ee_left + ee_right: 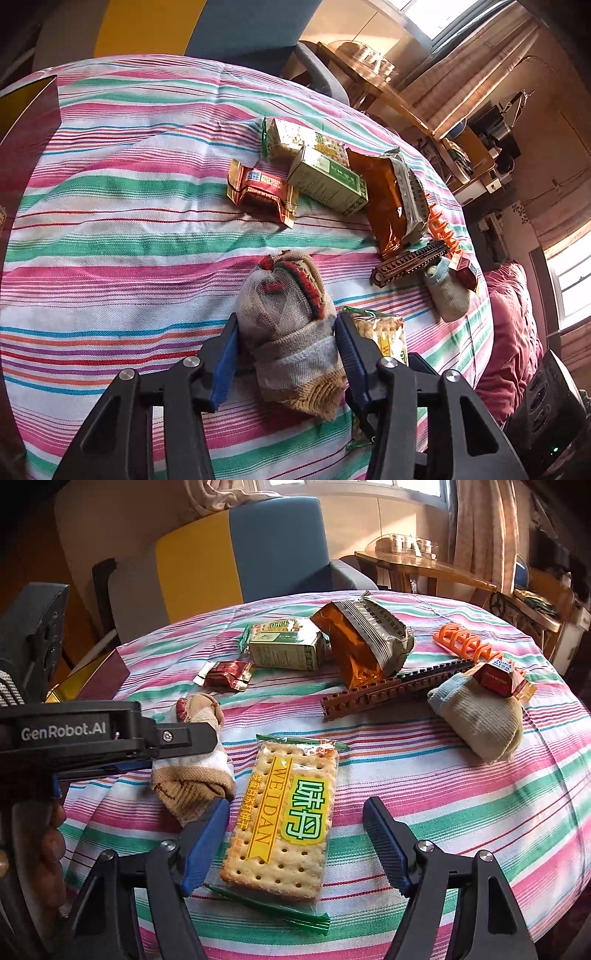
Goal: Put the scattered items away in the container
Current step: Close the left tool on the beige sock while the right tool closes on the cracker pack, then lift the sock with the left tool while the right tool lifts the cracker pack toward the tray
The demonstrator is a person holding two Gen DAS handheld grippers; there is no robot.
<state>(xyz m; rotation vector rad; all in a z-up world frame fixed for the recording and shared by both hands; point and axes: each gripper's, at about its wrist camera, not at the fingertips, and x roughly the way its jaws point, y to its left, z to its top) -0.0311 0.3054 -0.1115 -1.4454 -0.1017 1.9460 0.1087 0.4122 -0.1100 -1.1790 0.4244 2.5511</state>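
My left gripper point(286, 325) has its blue pads on both sides of a rolled grey-and-tan sock point(291, 332) that lies on the striped tablecloth; it also shows in the right wrist view point(192, 764). My right gripper point(295, 812) is open, its jaws either side of a WEIDAN cracker packet point(284, 819), not touching it. Farther off lie a green box point(284, 650), an orange-and-silver snack bag point(365, 638), a red wafer packet point(227, 675), a brown brick strip point(388, 692), an orange plastic piece point(465, 644) and a pale sock point(480, 716) with a small red packet point(498, 674) on it.
A dark red container edge point(29, 122) shows at the table's far left, also in the right wrist view point(96, 679). A blue-and-yellow chair point(258, 550) stands behind the round table point(480, 812). A wooden side table point(417, 568) is at back right.
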